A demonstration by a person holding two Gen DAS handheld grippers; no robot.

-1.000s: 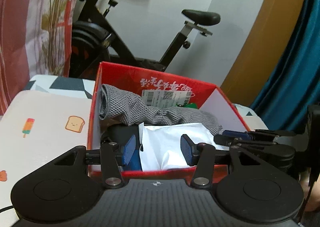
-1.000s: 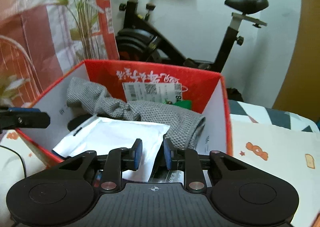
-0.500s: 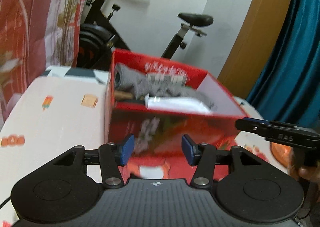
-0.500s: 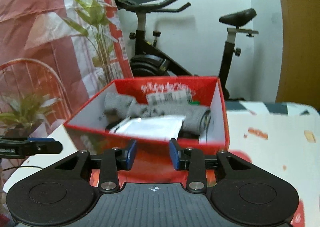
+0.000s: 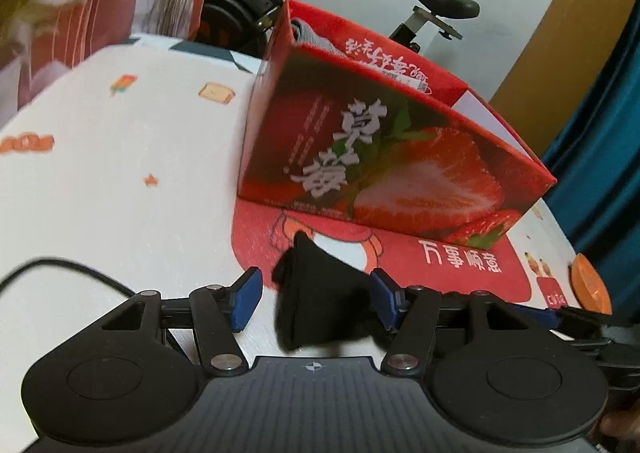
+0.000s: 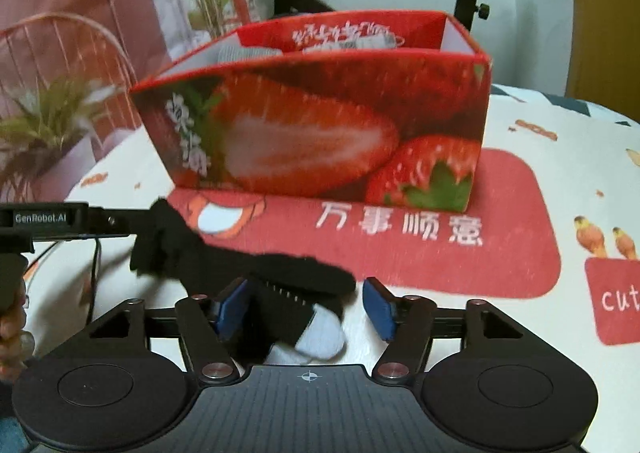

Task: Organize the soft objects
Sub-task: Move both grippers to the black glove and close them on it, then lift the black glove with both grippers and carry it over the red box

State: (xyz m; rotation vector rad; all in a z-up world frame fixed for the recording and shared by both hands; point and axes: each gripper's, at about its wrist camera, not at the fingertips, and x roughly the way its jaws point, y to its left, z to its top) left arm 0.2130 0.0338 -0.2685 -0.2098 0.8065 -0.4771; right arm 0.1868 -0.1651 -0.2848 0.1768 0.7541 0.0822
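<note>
Landmark: strawberry box (image 5: 392, 157) (image 6: 320, 121), standing on a red mat (image 6: 400, 237) on the counter (image 5: 120, 173). Black sock (image 5: 316, 301) (image 6: 240, 269) lies in front of the box, on the mat's near edge and the counter. Its white toe (image 6: 320, 337) is nearest the right wrist camera. Left gripper (image 5: 316, 301): fingers spread apart, sock between them, contact unclear. Right gripper (image 6: 304, 309): fingers spread, straddling the toe end. Grey cloth (image 6: 244, 51) sits inside the box.
</note>
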